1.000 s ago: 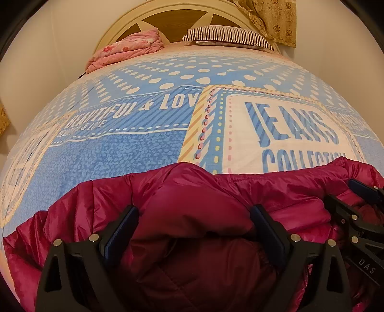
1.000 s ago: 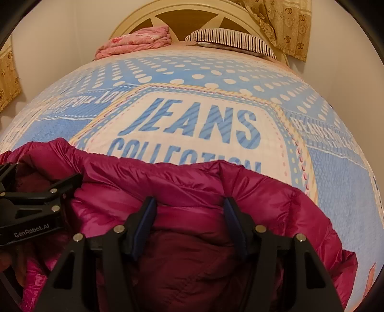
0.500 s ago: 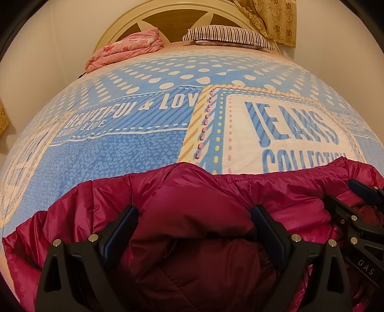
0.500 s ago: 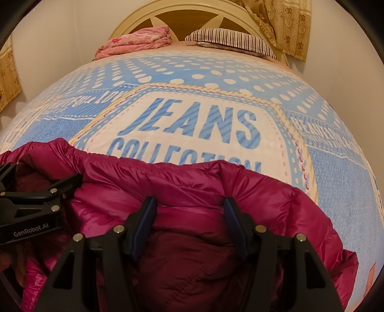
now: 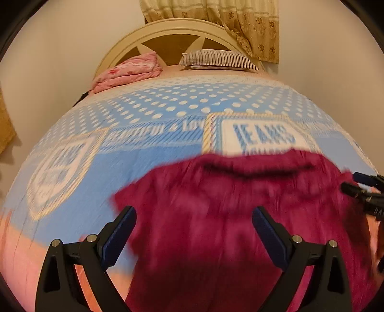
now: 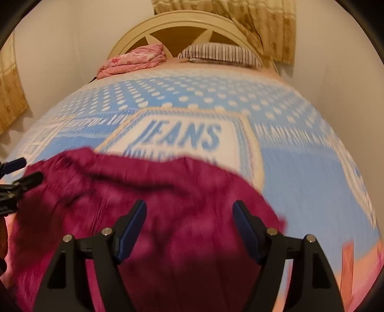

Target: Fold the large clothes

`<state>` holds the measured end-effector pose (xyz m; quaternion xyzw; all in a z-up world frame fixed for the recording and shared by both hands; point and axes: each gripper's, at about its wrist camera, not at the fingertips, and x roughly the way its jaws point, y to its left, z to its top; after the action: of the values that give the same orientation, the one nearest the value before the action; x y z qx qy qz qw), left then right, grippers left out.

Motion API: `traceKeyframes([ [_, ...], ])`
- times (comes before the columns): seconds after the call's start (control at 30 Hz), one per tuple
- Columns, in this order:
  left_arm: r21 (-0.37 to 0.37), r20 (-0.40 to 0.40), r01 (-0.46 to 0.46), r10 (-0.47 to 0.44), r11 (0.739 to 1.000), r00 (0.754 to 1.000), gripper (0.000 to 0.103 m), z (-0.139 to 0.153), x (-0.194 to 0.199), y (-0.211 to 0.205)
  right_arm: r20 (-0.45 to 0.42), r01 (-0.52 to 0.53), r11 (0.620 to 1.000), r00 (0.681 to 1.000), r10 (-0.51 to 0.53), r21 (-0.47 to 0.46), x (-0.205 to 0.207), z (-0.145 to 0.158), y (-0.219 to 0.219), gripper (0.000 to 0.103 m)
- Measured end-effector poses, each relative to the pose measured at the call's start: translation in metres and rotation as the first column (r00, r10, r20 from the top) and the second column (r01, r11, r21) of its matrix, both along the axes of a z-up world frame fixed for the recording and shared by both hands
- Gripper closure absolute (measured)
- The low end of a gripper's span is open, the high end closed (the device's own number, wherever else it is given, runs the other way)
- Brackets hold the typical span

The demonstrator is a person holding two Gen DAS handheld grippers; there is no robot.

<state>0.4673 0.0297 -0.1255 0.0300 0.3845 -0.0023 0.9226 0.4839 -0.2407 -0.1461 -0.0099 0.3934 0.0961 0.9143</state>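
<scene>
A magenta puffer jacket (image 5: 228,216) lies on the blue printed bedspread (image 5: 148,115) at the near end of the bed; both views are motion-blurred. My left gripper (image 5: 194,230) is open above the jacket's left part, jaws wide apart, nothing between them. My right gripper (image 6: 189,225) is open above the jacket's (image 6: 168,196) right part, also empty. The right gripper shows at the right edge of the left wrist view (image 5: 367,192), and the left gripper at the left edge of the right wrist view (image 6: 14,177).
A folded pink quilt (image 5: 129,72) and a striped pillow (image 5: 218,58) lie at the headboard (image 5: 168,31). A wall and curtain (image 5: 240,21) stand behind. The bed's pink near edge (image 5: 16,259) shows at lower left.
Both grippers have lifted up and back from the jacket, which now lies lower and flatter on the bed. Their jaws no longer press into the fabric.
</scene>
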Motion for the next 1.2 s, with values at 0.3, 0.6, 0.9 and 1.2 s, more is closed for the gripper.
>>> traceKeyframes([
  [0.3,0.025,-0.067,-0.037,0.038,0.999,0.997,0.005,-0.037,-0.170,0.039,-0.103,0.045,0.998,0.994,-0.042,0.033,-0.168,-0.033,-0.063,0.023],
  [0.6,-0.017,-0.074,-0.059,0.057,0.998,0.996,0.005,-0.060,-0.265,0.054,-0.119,0.119,0.990,0.987,-0.109,0.074,-0.280,-0.051,-0.089,0.023],
  [0.9,-0.054,-0.097,-0.051,0.046,0.997,0.994,0.005,-0.081,-0.312,0.058,-0.110,0.118,0.987,0.988,-0.106,0.107,-0.331,-0.058,-0.084,0.023],
  [1.2,-0.149,-0.111,0.007,-0.024,0.989,0.994,0.044,-0.086,-0.324,0.051,-0.086,0.091,0.986,0.993,-0.080,0.136,-0.372,-0.064,-0.077,0.051],
])
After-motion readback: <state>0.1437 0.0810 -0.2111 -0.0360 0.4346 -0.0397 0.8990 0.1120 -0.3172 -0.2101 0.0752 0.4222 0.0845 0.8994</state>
